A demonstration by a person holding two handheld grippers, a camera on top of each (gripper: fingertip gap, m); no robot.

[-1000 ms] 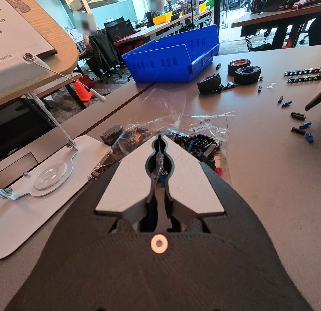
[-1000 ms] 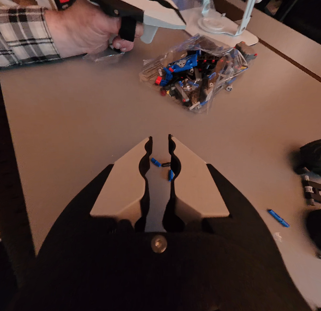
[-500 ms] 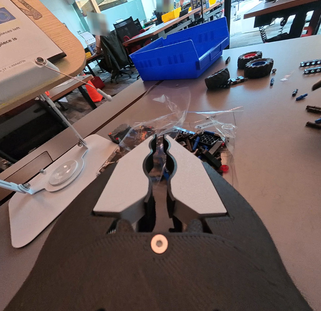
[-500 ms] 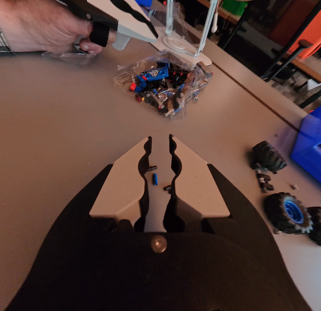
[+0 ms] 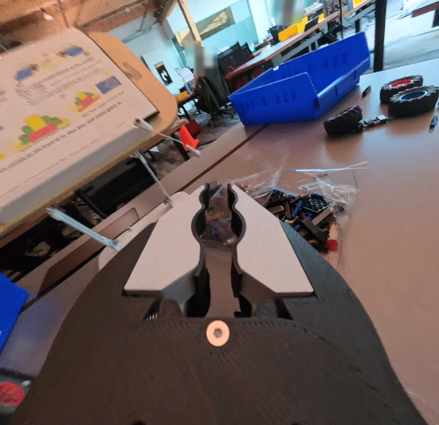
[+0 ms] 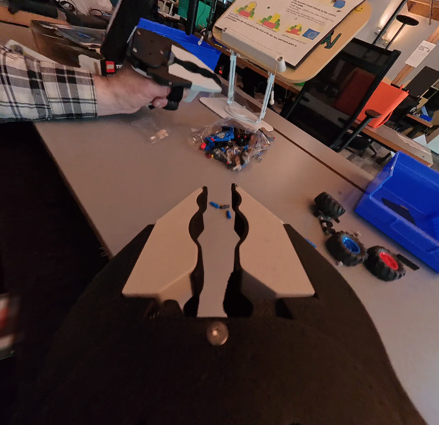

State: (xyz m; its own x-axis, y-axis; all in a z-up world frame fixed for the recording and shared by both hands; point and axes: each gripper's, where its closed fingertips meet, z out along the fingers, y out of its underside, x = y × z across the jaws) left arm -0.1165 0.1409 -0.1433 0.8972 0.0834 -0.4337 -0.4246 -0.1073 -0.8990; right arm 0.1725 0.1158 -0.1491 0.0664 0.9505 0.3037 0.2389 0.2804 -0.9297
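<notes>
My left gripper (image 5: 218, 187) is open a little and empty, held above the table just short of a clear bag of small blue, black and red building parts (image 5: 304, 207). In the right wrist view a hand in a plaid sleeve holds the left gripper (image 6: 217, 81) up to the left of the bag (image 6: 232, 145). A small clear plastic piece (image 6: 159, 134) lies on the table below it. My right gripper (image 6: 219, 187) is open and empty, above several small blue and black pins (image 6: 224, 206) on the table.
A blue bin (image 5: 301, 93) (image 6: 403, 209) stands at the table's far side. Three tyres lie near it: black (image 6: 329, 207), blue-hubbed (image 6: 346, 247), red-hubbed (image 6: 384, 262). An instruction booklet on a white stand (image 6: 285, 17) rises behind the bag. The left gripper's tips are roughly 30 centimetres from the right gripper's.
My left gripper was shut on the bag's plastic; it has opened, let go and lifted, turning left. My right gripper has pulled back and tilted up, still open.
</notes>
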